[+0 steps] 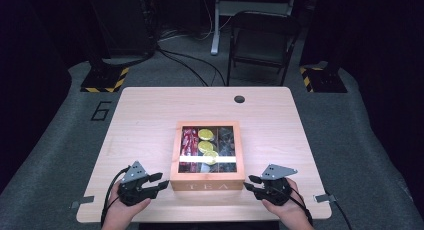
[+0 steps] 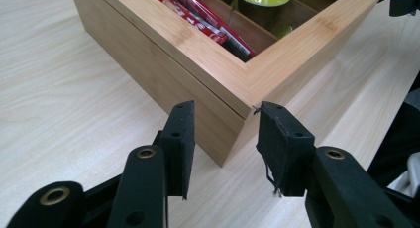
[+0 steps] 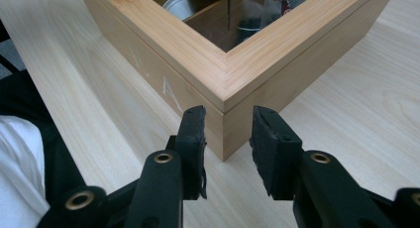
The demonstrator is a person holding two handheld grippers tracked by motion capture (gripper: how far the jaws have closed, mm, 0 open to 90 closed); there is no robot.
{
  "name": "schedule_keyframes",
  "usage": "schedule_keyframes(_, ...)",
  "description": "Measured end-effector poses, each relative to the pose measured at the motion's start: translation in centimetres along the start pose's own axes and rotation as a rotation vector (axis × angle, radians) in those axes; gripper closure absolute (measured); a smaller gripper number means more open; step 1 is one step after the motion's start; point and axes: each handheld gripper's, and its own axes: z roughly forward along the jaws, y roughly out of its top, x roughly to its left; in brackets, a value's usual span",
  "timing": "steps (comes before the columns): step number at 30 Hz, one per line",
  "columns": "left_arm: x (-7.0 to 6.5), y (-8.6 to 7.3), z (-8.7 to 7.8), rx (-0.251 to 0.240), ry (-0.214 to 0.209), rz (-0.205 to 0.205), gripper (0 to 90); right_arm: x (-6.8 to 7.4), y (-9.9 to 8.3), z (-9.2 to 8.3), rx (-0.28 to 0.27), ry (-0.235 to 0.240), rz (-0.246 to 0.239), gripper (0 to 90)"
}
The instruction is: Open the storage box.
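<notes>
A wooden tea box (image 1: 207, 182) sits in the middle of the bench (image 1: 150, 115), close to the near edge. It has a flat lid with a see-through window, and under it are red packets (image 1: 188, 142), yellow-green round pods (image 1: 206, 135) and some dark things. The left hand-held gripper (image 1: 161, 182) is at the box's near left corner, and the right hand-held gripper (image 1: 251, 182) is at its near right corner. In each gripper view the corner pokes in between the two black jaws, but the jaws are spread and there is a gap on both sides, so nothing is pinched yet. The box looks hard and stiff, so it will not squash. It is probably a bit heavy with all the stuff inside, and the smooth wood may be slippery. The window could break, so stay off it. A good place to hold is the wooden lid edge at the two front corners, both sides together.
</notes>
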Motion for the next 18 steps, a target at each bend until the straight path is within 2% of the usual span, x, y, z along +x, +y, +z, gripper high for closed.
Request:
schedule_keyframes(3,-0.1,-0.2,0.4,0.009,-0.011,-0.007,60.2,0.1,-0.1,0.2,0.001,0.004,-0.001,67.3)
schedule_keyframes(4,-0.3,-0.3,0.6,0.033,-0.028,-0.005,61.7,0.1,-0.2,0.4,0.012,0.003,-0.016,68.8)
schedule_keyframes(5,-0.5,-0.3,0.7,0.038,-0.03,0.001,62.0,0.2,-0.2,0.5,0.019,0.001,-0.009,69.1)
schedule_keyframes(6,-0.5,-0.3,0.7,0.038,-0.03,0.001,62.8,0.2,-0.2,0.5,0.019,0.001,-0.009,69.1)
schedule_keyframes(8,-0.9,-0.2,1.1,0.052,-0.028,0.028,64.4,0.4,-0.3,0.8,0.023,0.009,-0.011,71.3)
schedule_keyframes(9,-1.0,-0.3,1.3,0.046,-0.021,0.031,65.3,0.5,-0.2,0.9,0.031,0.012,-0.025,72.0)
schedule_keyframes(13,-1.2,-0.4,1.6,0.056,-0.017,0.036,67.5,0.5,-0.1,1.2,0.038,-0.011,-0.05,74.9)
schedule_keyframes(15,-1.1,-0.4,1.7,0.059,-0.016,0.041,67.7,0.4,-0.1,1.2,0.031,-0.01,-0.023,75.6)
schedule_keyframes(18,-1.1,-0.4,1.7,0.057,-0.01,0.037,69.3,0.3,0.0,1.2,0.027,-0.005,-0.015,76.3)
